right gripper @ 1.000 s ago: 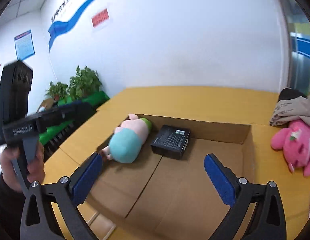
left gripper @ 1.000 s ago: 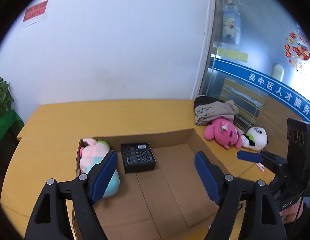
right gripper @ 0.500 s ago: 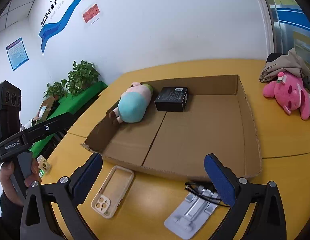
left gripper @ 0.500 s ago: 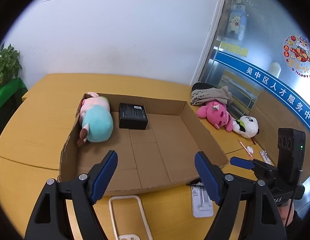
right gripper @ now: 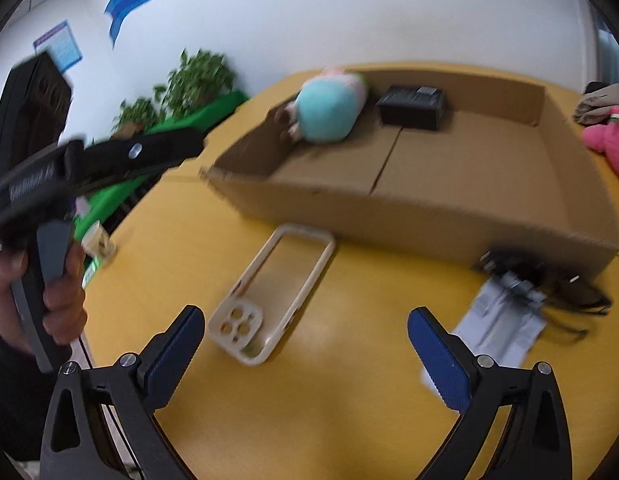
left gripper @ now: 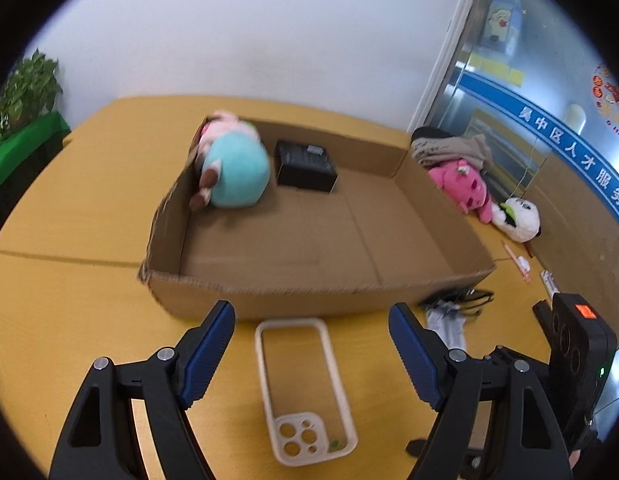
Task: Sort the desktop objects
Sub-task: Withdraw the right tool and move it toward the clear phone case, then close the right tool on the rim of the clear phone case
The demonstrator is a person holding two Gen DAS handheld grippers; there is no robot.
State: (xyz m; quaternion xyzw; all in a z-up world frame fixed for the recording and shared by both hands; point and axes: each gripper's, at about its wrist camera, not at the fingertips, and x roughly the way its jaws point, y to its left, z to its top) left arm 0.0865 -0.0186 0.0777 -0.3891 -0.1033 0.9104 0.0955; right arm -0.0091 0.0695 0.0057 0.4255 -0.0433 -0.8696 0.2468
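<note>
A shallow cardboard box (left gripper: pixel 293 300) (right gripper: pixel 409 216) lies on the yellow table. Inside it are a teal and pink plush toy (left gripper: pixel 233 172) (right gripper: pixel 329 112) and a black box (left gripper: pixel 305 164) (right gripper: pixel 413 106). A cream phone case (left gripper: pixel 305 388) (right gripper: pixel 273 292) lies on the table in front of the box, between my left gripper's fingers. A grey phone stand with a black cable (left gripper: pixel 449 316) (right gripper: pixel 505 312) lies to its right. My left gripper (left gripper: pixel 313 356) is open and empty above the case. My right gripper (right gripper: pixel 309 356) is open and empty, just right of the case.
A pink plush (left gripper: pixel 465 188) (right gripper: pixel 609 144), a panda plush (left gripper: pixel 517 220) and a folded garment (left gripper: pixel 449 148) lie right of the box. Small items (left gripper: pixel 521 268) lie at the table's right edge. Green plants (right gripper: pixel 189 84) stand left of the table.
Both grippers have pulled back from over the box and dropped lower towards the table. The phone case and phone stand now lie close in front of the fingers. Both stay open.
</note>
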